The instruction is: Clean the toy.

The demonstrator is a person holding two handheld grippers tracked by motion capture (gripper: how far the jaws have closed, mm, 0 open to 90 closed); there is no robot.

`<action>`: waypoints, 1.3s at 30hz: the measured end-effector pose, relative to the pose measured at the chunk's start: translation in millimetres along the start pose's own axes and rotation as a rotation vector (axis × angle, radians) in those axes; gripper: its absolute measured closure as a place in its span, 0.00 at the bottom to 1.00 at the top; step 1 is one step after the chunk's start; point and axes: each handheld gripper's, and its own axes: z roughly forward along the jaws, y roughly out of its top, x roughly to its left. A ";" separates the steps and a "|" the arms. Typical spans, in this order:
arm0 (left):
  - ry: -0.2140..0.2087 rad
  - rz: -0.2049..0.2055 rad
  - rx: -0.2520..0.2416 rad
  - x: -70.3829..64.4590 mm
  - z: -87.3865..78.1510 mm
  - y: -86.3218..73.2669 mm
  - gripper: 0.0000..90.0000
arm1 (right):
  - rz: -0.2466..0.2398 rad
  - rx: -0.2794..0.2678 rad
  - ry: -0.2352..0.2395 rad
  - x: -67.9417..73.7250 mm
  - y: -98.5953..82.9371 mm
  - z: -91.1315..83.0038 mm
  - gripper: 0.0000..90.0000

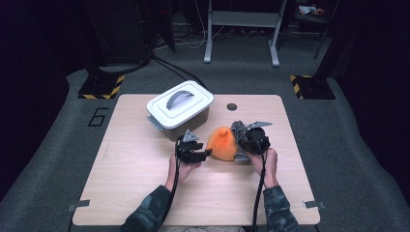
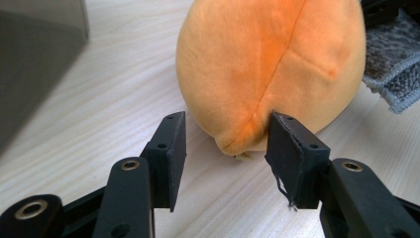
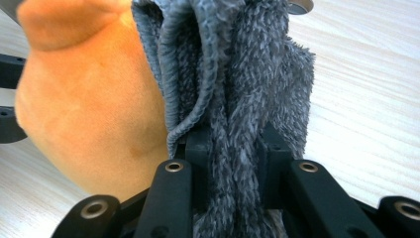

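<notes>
Two tools are working one soft toy here, right around the middle of the pale wooden surface (image 1: 145,193). The orange plush (image 1: 222,143) sits just at 5 o'clock from the white lidded bin (image 1: 180,108), close to it but I can't tell if they touch. The right tool (image 3: 232,148) is pinching a grey fuzzy cloth (image 3: 237,74), jaws squeezed on a fold of it, and the cloth lies right against the plush's side at 3 o'clock, so my guess is it's being held there to wipe the toy or wrap it. The left tool (image 2: 225,136) is spread, with the plush's narrow seamed end sitting between the two jaws and maybe brushing the right one. Looks to me like it's lined up to grab that end and steady the toy while the cloth does its thing.
</notes>
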 end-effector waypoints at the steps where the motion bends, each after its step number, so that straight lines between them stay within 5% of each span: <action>1: -0.014 -0.004 -0.004 0.1 1.6 -0.1 0.66 | 0.008 0.004 -0.003 -0.6 -0.7 -0.3 0.80; 4: -0.014 0.014 -0.007 -4.0 4.9 0.3 0.82 | 0.015 0.001 0.002 -0.4 -0.8 -0.7 0.81; 9: 0.008 0.043 -0.023 -8.2 3.6 3.0 0.92 | 0.018 -0.020 -0.007 -1.5 -0.6 -4.2 0.81; 18: 0.052 0.129 -0.070 -17.2 -9.8 17.2 0.93 | 0.005 -0.071 -0.028 -3.4 4.3 -23.4 0.81; 25: 0.074 0.215 -0.085 -29.1 -14.9 30.0 0.93 | -0.053 -0.124 -0.020 12.1 16.7 -44.1 0.81; 35: 0.072 0.235 -0.089 -37.4 -12.1 36.3 0.93 | -0.098 -0.141 0.001 31.9 25.2 -48.2 0.80; 39: 0.059 0.229 -0.087 -38.4 -9.8 35.5 0.93 | -0.121 -0.091 0.008 40.6 24.2 -36.2 0.80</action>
